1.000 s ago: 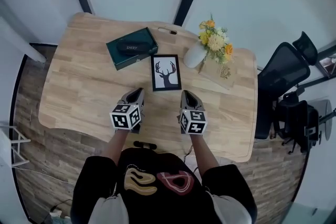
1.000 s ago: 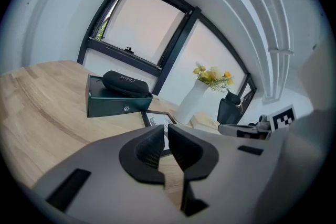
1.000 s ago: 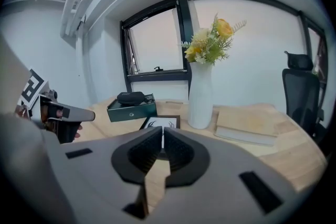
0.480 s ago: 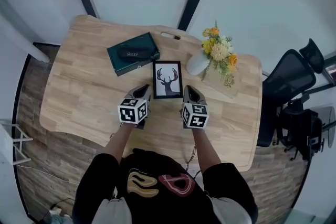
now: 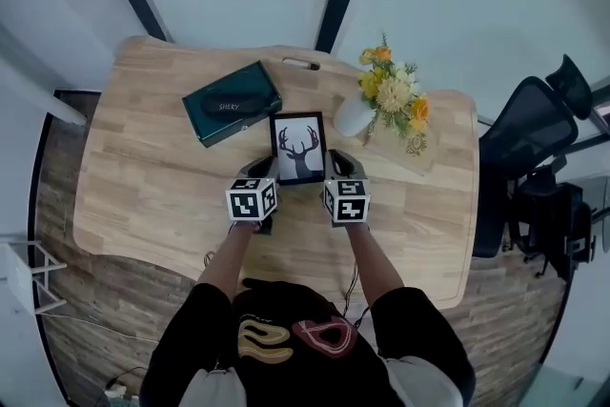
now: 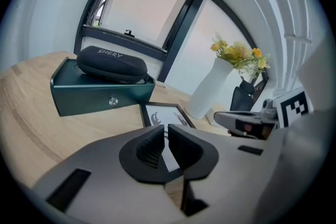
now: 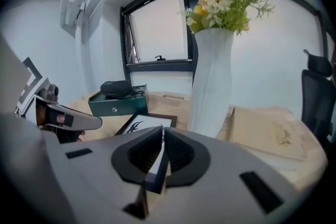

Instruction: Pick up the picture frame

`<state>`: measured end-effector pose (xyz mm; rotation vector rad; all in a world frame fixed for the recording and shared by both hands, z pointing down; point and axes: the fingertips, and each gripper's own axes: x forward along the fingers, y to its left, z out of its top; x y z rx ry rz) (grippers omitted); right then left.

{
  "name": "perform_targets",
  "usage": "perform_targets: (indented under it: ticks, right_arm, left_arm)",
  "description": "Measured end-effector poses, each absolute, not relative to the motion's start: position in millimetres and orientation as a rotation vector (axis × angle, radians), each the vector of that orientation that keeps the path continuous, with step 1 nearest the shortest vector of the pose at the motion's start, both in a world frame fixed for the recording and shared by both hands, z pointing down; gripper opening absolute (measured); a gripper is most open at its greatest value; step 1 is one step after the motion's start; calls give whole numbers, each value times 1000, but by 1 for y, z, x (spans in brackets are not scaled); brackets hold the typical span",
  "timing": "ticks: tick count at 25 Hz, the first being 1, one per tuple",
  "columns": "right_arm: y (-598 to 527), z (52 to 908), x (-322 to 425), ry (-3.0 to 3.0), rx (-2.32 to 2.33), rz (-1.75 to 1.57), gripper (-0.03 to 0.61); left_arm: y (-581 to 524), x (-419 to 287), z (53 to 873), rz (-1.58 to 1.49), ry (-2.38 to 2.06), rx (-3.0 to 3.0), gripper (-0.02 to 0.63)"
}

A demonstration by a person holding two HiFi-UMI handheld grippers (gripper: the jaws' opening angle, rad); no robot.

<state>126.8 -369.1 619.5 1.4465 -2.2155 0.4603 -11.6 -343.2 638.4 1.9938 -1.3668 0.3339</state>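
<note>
The picture frame, black-edged with a deer print, lies flat on the wooden table. My left gripper is shut and empty at the frame's near left corner. My right gripper is shut and empty at the near right corner. In the left gripper view the frame lies just past the closed jaws of that gripper. In the right gripper view the frame shows beyond and through the slit of the closed right gripper. Whether either tip touches the frame I cannot tell.
A dark green box with a black case on top sits left of and behind the frame. A white vase of flowers stands close to the frame's right, beside a tan card. An office chair stands right of the table.
Both grippers have moved forward across the table from its near part to the frame's near corners, staying shut. The frame has not shifted on the table.
</note>
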Motion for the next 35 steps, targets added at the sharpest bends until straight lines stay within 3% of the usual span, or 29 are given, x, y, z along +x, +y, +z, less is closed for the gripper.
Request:
perform_targets:
  ticks: [7, 10, 16, 28, 35]
  right_arm:
    - [-385, 648, 124, -2179, 1388, 527, 23]
    - [-392, 658, 120, -2159, 1366, 563, 100]
    - [-401, 678, 118, -2121, 1352, 633, 133]
    - [-409, 696, 122, -2053, 1339, 672, 143]
    - [-408, 697, 123, -2040, 1359, 701, 152]
  left_arm:
    - [-356, -17, 659, 352, -1386, 1909, 23]
    - [-363, -22, 665, 357, -1395, 1878, 110]
    - [-371, -25, 682, 409, -1398, 1833, 146]
    - [-374, -17, 702, 516, -1369, 1759, 212]
    - [-374, -16, 707, 654, -1402, 1759, 210]
